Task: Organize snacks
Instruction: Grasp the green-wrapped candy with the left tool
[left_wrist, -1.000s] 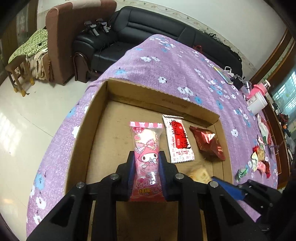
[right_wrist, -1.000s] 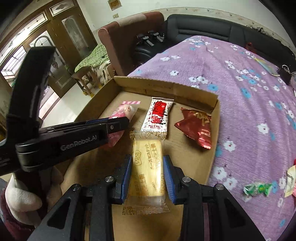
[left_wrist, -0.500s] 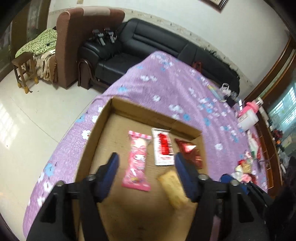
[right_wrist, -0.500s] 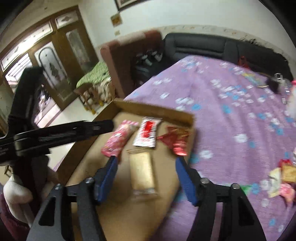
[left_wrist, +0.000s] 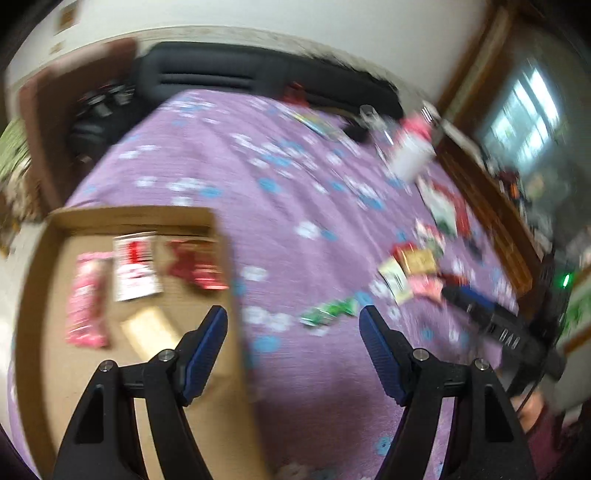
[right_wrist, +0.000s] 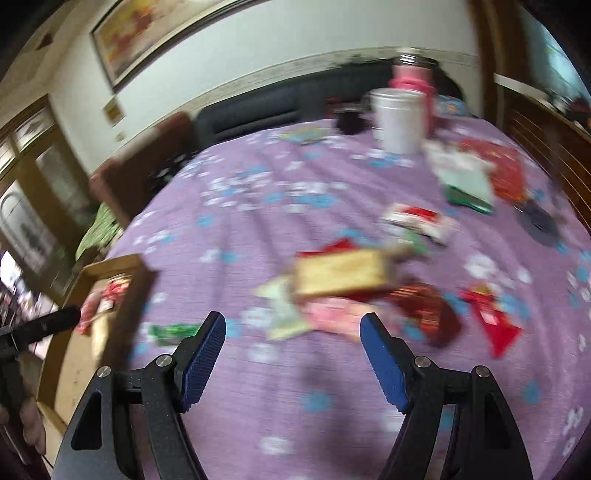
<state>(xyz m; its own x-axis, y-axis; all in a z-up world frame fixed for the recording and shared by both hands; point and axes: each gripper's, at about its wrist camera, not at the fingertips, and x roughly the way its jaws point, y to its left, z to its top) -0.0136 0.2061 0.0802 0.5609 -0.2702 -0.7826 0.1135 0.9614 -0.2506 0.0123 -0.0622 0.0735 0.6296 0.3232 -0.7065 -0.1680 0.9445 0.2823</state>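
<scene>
Both views are motion-blurred. A shallow cardboard box (left_wrist: 40, 258) at the left holds a pink snack pack (left_wrist: 86, 299), a white-and-red pack (left_wrist: 135, 267), a dark red pack (left_wrist: 195, 266) and a yellow biscuit pack (left_wrist: 147, 332). My left gripper (left_wrist: 293, 319) is open and empty, above the box's right edge. My right gripper (right_wrist: 293, 326) is open and empty above the purple cloth, close to a loose pile of snacks (right_wrist: 343, 280) topped by a yellow pack. A green candy (right_wrist: 173, 330) lies between pile and box (right_wrist: 122, 291).
A white cup (right_wrist: 399, 118) and pink bottle (right_wrist: 412, 75) stand at the table's far side. More packets (right_wrist: 469, 181) lie far right. A black sofa (left_wrist: 229, 75) and brown armchair stand beyond the table. The right gripper's body (left_wrist: 491, 321) shows at the left view's right.
Both grippers have let go of their packs in the box, opened wide, lifted and swung right towards the loose snack pile.
</scene>
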